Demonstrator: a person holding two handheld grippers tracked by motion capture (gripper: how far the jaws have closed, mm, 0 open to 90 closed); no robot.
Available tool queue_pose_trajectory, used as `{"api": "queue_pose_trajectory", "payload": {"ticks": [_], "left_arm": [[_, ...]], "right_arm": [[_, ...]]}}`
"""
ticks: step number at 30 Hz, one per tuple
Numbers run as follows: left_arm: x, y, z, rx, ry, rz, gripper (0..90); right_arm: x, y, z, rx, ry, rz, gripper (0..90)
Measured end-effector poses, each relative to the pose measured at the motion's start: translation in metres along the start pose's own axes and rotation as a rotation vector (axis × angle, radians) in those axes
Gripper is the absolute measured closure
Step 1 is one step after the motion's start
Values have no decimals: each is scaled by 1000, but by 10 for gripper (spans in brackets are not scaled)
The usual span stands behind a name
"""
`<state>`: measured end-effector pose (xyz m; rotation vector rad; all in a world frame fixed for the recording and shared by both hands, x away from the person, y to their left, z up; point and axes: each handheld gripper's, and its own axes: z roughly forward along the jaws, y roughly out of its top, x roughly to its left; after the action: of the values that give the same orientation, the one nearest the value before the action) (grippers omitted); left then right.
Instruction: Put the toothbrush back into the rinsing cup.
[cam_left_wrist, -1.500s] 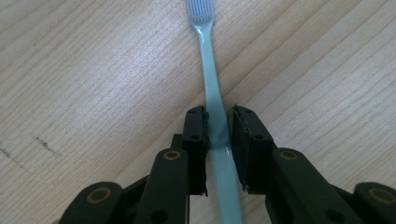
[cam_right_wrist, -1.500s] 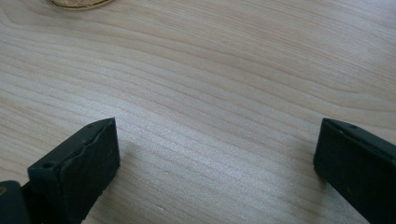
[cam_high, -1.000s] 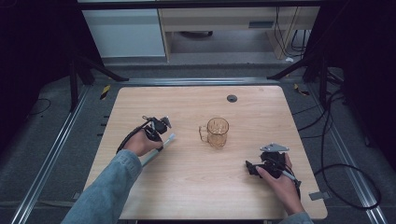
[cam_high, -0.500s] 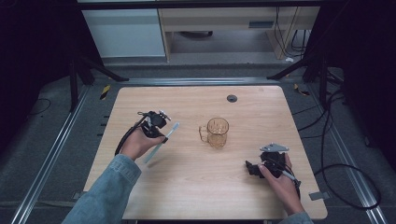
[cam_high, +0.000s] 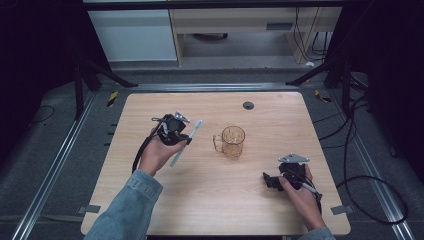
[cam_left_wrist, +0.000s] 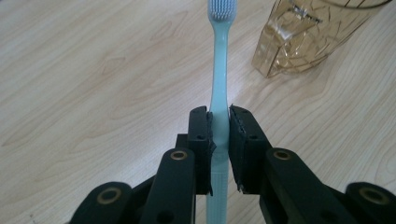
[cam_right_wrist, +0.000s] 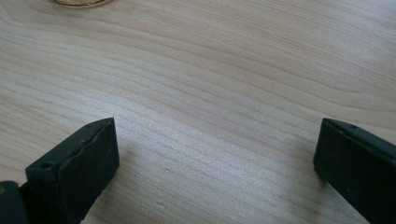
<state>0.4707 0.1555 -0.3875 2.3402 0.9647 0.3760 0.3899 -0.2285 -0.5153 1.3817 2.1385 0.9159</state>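
The left gripper (cam_high: 186, 134) is clamped tight on a light blue toothbrush (cam_left_wrist: 218, 88), w/ the handle pinched btw. both black jaws and the bristle end pointing up and away. It's lifted off the wood table (cam_high: 200, 200), just left of a see-thru amber mug (cam_high: 232, 141). The mug stands upright near the middle of the table w/ its handle on the left. Nothing seen inside it. The right gripper (cam_right_wrist: 215, 154) sits low on the table by the right edge, jaws spread wide w/ only bare wood btw. them

The toothbrush (cam_left_wrist: 218, 70) is showing pale blue, the faceted mug (cam_high: 231, 141) translucent amber, the table (cam_high: 210, 200) light woodgrain, and the sleeve (cam_high: 127, 212) denim blue.
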Motion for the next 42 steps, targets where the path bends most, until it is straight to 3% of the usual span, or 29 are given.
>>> {"api": "queue_pose_trajectory", "payload": {"ticks": [12,21,32,38,42], "left_arm": [[-11,1,-3,-113,18,-21,788],[-18,6,-10,-274,65,-46,788],[-29,7,-10,-410,113,-76,788],[-38,10,-14,-483,161,-55,788],[-42,10,-15,-530,170,-56,788]], "right_arm": [[0,-1,-1,0,15,-15,9],[1,-1,-2,0,33,-37,9],[2,-2,-3,1,50,-50,8],[2,-2,-3,1,52,-51,8],[2,-2,-3,0,53,-52,8]]}}
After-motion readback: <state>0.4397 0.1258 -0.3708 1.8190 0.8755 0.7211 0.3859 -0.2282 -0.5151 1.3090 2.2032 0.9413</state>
